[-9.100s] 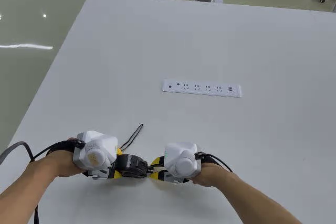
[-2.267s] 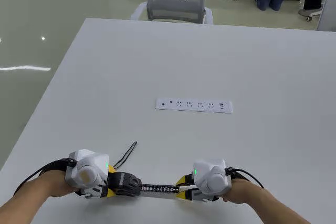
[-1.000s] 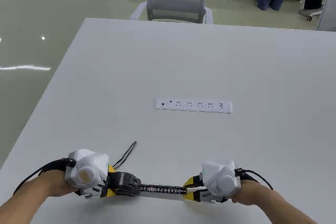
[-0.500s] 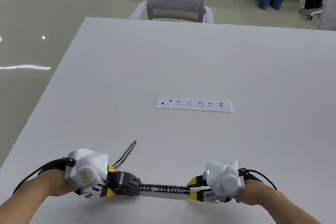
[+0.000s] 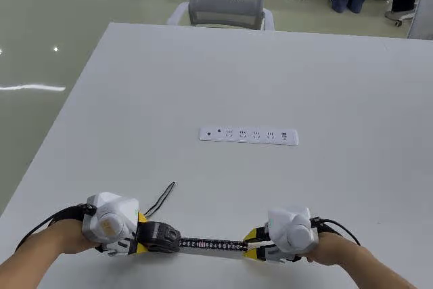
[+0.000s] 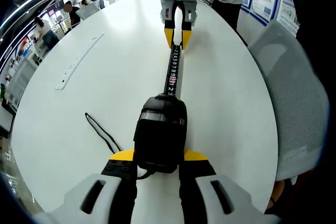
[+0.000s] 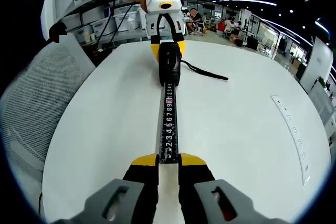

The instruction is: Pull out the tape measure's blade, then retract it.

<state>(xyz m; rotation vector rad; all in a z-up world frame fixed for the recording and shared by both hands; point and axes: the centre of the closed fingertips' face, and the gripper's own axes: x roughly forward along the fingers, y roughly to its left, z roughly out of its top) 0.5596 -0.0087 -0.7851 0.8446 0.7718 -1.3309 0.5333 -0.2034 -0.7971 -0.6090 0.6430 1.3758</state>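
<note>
1. At the bottom left of the head view, your left gripper (image 5: 141, 236) is clamped on the tape measure (image 5: 161, 235). Pin it flat to the table (image 5: 284, 65).
2. Right of it, your right gripper (image 5: 252, 243) pinches the blade (image 5: 213, 243) tip. Draw straight and level so it won't twist.
3. Farther up, the power strip (image 5: 248, 135) lies well apart, so it shouldn't obstruct you.

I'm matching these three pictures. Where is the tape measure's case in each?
Head view: case low, left of centre.
Left gripper view: case lower centre, close up.
Right gripper view: case upper centre, at the blade's far end.
Shared landmark: power strip.
</note>
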